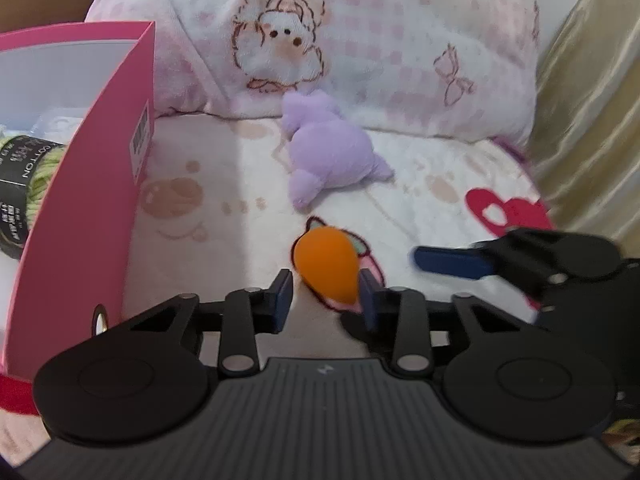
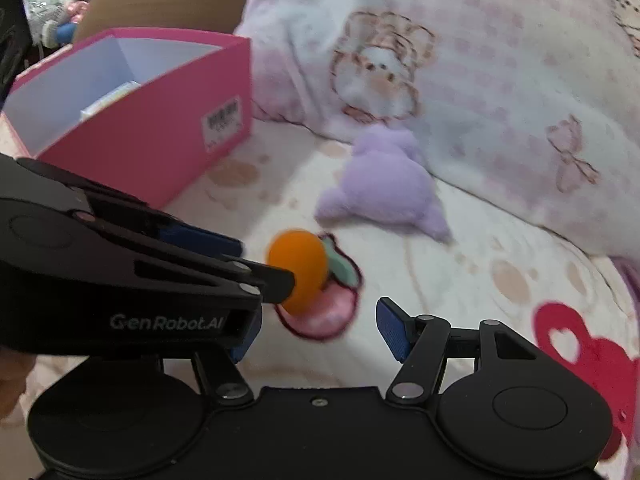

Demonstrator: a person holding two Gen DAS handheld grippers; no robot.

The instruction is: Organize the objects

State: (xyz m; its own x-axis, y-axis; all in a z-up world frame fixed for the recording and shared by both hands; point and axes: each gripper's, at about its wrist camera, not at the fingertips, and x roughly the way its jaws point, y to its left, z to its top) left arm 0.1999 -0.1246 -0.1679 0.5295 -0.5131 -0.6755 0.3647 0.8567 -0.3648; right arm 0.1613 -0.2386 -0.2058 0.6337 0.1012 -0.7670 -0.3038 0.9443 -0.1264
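The orange teardrop-shaped foam sponge [image 1: 326,266] on the bed was clamped by the left tongs [image 1: 326,294] (right tongs [image 2: 316,332] were held apart, empty).

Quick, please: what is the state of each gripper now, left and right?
Left gripper: jaws around the orange egg-shaped toy; one pad touches, full grip cannot be told.
Right gripper: open, holding nothing.
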